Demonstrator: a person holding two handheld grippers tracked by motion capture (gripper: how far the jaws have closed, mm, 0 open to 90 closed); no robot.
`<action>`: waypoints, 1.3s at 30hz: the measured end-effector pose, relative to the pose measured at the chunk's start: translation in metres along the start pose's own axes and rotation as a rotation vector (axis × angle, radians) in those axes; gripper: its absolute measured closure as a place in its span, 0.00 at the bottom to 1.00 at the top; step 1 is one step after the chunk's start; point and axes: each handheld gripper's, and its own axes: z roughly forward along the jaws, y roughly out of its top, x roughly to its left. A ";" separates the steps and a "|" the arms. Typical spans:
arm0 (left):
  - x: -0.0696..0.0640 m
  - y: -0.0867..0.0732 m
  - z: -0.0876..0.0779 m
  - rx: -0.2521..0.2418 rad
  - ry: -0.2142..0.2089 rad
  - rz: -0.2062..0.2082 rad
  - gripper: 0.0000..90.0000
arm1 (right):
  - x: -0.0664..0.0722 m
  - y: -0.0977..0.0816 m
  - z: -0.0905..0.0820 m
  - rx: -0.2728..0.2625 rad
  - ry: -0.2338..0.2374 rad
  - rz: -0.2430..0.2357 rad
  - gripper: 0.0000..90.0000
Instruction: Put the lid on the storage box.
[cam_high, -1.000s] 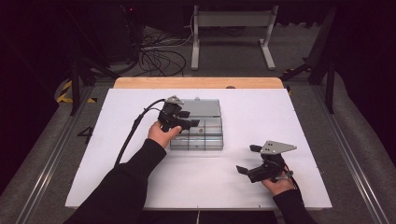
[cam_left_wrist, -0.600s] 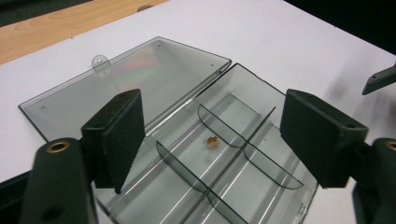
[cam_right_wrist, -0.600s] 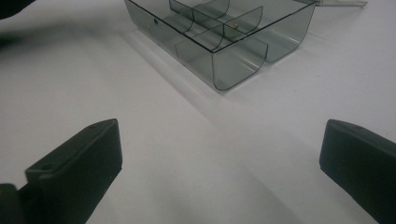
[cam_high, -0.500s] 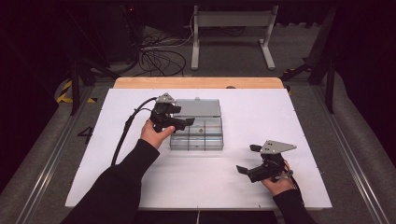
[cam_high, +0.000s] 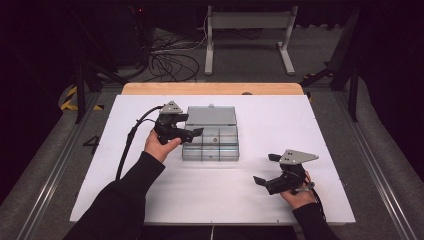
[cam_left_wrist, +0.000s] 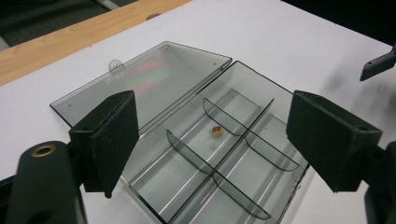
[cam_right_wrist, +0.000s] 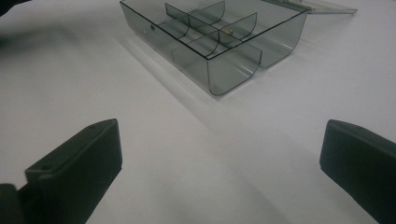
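Right claw (cam_high: 265, 170): you hold it low over the bare desk (cam_high: 210, 200) at about 5 o'clock from the box, jaws spread wide with nothing between them; it looks to be waiting.
Left claw (cam_high: 196, 131): you hold it over the box's 9 o'clock edge; its jaws have just been opening and now stand spread, with nothing pinched between the pads.
Compartment box (cam_high: 210, 145): it sits mid-desk, clear and divided into cells, apart from both claws.
Small piece (cam_left_wrist: 217, 130): a tiny brownish bit lies in one cell near the box's middle divider; what it is I cannot tell.
Lid (cam_high: 211, 115): it lies folded flat back at the box's 12 o'clock side.
Done, as it looks: lid opened, one piece placed inside.
Left, as it looks: closing the lid; the other cells look bare.
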 end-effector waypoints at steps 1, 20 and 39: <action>0.001 0.000 -0.001 0.001 0.004 -0.001 0.19 | 0.000 0.001 0.000 -0.001 -0.002 0.005 0.00; 0.006 -0.010 -0.015 0.008 0.073 0.019 0.28 | -0.010 0.067 0.021 0.019 -0.058 0.008 0.10; 0.010 -0.016 -0.022 0.026 0.102 -0.020 0.24 | -0.024 0.099 0.048 0.038 -0.036 0.026 0.12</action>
